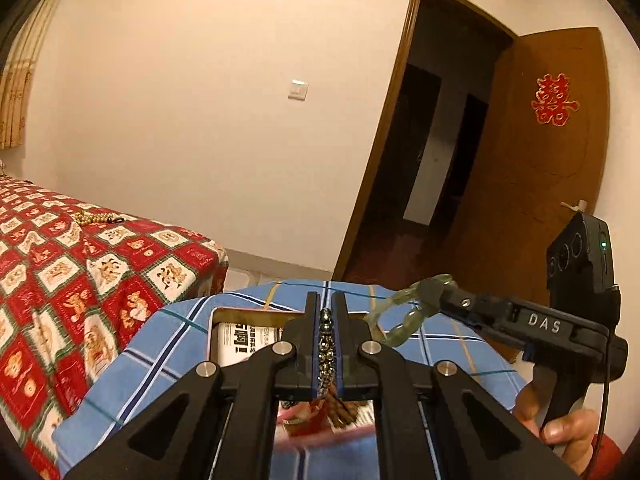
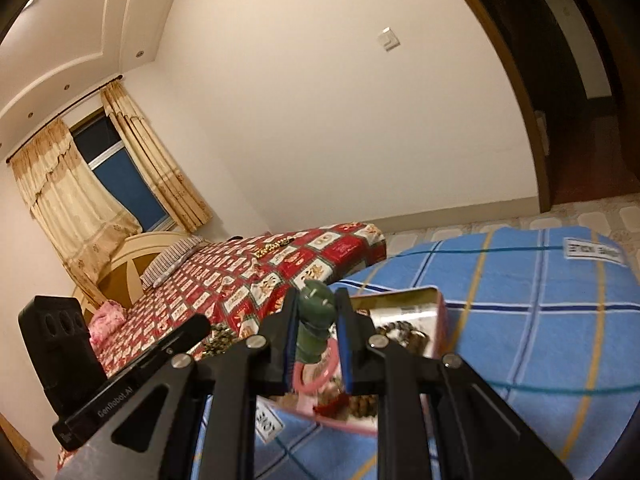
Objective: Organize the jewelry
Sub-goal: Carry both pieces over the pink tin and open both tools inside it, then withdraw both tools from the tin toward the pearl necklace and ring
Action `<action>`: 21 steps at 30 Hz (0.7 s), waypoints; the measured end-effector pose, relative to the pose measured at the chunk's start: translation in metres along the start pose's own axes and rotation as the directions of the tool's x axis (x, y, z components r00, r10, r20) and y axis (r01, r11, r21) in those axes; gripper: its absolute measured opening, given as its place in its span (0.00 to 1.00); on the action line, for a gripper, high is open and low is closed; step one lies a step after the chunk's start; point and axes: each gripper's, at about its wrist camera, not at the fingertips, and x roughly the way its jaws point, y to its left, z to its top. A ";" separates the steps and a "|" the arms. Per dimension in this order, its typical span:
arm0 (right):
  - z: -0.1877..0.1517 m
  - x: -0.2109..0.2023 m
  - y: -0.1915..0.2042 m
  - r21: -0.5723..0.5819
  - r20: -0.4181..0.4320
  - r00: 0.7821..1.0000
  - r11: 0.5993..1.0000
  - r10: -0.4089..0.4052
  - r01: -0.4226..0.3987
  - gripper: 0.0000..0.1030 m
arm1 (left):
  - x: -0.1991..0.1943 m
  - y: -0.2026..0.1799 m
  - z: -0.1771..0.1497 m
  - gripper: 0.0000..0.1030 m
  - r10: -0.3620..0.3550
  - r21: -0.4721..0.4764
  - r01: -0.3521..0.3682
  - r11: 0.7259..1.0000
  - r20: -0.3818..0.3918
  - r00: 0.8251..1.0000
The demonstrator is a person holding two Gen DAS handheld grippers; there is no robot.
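My left gripper is shut on a strand of dark metallic beads, which runs up between its pads. It hangs over an open tin box lying on a blue plaid cloth. To the right, my right gripper is shut on a chunky translucent green bracelet, whose loop hangs off the fingertips. In the right wrist view the green bracelet sits between the pads of the right gripper, above the tin box. Brown beads and a pink ring lie in the box.
A bed with a red patterned quilt lies to the left, with a gold bead strand on it. An open wooden door stands to the right. A hand grips the right gripper's handle. The left gripper shows at the left.
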 end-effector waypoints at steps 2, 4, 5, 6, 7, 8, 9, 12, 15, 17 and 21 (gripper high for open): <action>0.000 0.019 -0.006 0.016 -0.023 1.000 1.000 0.002 -0.002 0.20 | 0.017 0.006 -0.002 0.04 0.027 0.005 -0.027 1.000 -0.018 0.999; -0.003 0.034 -0.011 0.027 -0.046 0.999 1.000 -0.007 0.008 0.20 | 0.030 0.013 -0.003 0.04 0.036 -0.006 -0.037 0.999 -0.037 0.999; -0.006 0.043 -0.016 0.037 -0.062 0.998 0.999 -0.015 0.018 0.20 | 0.036 0.017 -0.004 0.04 0.041 -0.013 -0.041 0.999 -0.049 0.998; -0.007 0.047 -0.020 0.045 -0.072 0.997 0.999 -0.019 0.022 0.20 | 0.042 0.020 -0.005 0.04 0.051 -0.016 -0.052 0.999 -0.060 0.997; -0.010 0.053 -0.025 0.054 -0.087 0.996 0.998 -0.024 0.029 0.20 | 0.046 0.023 -0.006 0.04 0.063 -0.015 -0.064 0.998 -0.072 0.995; -0.013 0.057 -0.031 0.064 -0.106 0.994 0.997 -0.029 0.036 0.20 | 0.051 0.026 -0.007 0.04 0.079 -0.015 -0.081 0.997 -0.082 0.993; -0.016 0.061 -0.035 0.070 -0.125 0.992 0.997 -0.033 0.042 0.21 | 0.054 0.029 -0.008 0.04 0.099 -0.021 -0.101 0.995 -0.089 0.991; -0.023 0.064 -0.045 0.075 -0.162 0.984 0.994 -0.070 0.083 0.28 | 0.063 0.040 -0.016 0.09 0.111 -0.085 -0.122 0.989 -0.130 0.985; -0.022 0.055 -0.045 0.053 -0.142 0.984 0.992 -0.109 0.118 0.50 | 0.065 0.045 -0.022 0.53 0.121 -0.109 -0.140 0.984 -0.158 0.980; -0.021 0.046 -0.042 0.026 -0.104 0.984 0.988 -0.147 0.150 0.60 | 0.059 0.044 -0.023 0.71 0.153 -0.101 -0.166 0.981 -0.124 0.980; -0.020 0.032 -0.033 -0.051 -0.027 0.968 0.967 -0.250 0.248 0.60 | 0.050 0.045 -0.020 0.72 0.210 -0.092 -0.217 0.972 -0.074 0.975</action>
